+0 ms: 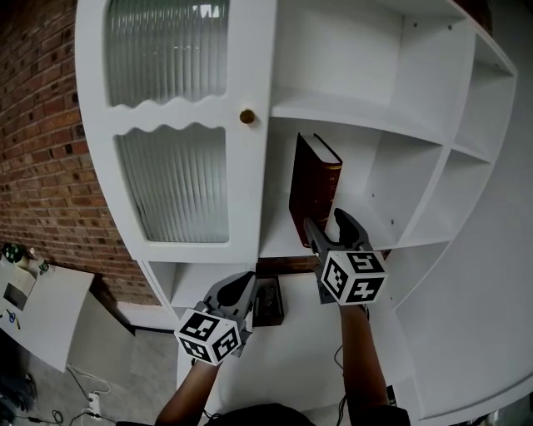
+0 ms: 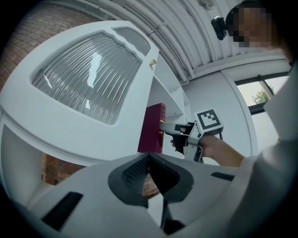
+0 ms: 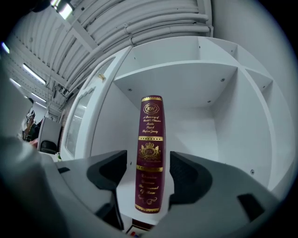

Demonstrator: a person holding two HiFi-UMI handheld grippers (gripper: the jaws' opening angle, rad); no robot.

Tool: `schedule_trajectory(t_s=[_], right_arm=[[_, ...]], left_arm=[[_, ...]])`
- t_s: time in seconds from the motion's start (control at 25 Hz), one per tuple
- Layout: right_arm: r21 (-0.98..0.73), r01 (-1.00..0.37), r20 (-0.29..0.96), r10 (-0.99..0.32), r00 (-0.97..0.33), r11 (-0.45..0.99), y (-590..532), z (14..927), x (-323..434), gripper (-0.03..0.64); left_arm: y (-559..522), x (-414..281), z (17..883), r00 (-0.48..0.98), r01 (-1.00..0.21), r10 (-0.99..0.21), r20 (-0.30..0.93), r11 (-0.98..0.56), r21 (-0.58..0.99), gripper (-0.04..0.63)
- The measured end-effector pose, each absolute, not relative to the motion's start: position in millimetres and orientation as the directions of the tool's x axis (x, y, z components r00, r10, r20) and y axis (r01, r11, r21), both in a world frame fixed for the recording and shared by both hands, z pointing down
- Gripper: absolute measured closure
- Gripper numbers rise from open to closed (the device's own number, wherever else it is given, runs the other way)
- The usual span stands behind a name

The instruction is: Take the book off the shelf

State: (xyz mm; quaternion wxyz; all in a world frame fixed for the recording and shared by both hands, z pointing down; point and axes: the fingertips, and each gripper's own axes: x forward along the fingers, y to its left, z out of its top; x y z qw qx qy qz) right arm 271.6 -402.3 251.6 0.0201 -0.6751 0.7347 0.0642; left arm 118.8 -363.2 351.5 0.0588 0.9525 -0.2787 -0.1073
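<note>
Right gripper [image 1: 326, 225] stands wide open, pads clear of the book [image 3: 150, 153], whose spine rises upright between the jaws, on the shelf [image 1: 379, 237]. Judged a stiff, fairly heavy hardback with smooth covers that may slip: grip low across both covers. Left gripper [image 2: 149, 173], lower and leftward, is closed and empty.

Soft light fills the white shelf unit [image 1: 333, 50] in the head view, its compartments greying toward 3 o'clock, the brick wall [image 1: 42, 125] at 9 o'clock dimmer. Strip lights [image 3: 60, 5] burn out at 11 o'clock in the right gripper view; a window [image 2: 260, 93] glows at 3 o'clock in the left gripper view, where glare streaks the ribbed glass [image 2: 95, 58]. Fisheye bending curves every edge, corners fall black, foregrounds blur, the book [image 3: 150, 153] stays crisp
</note>
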Motion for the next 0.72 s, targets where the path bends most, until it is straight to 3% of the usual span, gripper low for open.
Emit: schedule_trajectory(t_s=[0.72], right_arm=[[0.080, -0.996, -0.053, -0.998, -0.045, 0.041, -454.5, 256.2, 270.8, 0.325]], left_arm=[[-370.0, 73.6, 358.1, 0.742, -0.611, -0.645, -0.183, -0.763, 0.213, 0.578]])
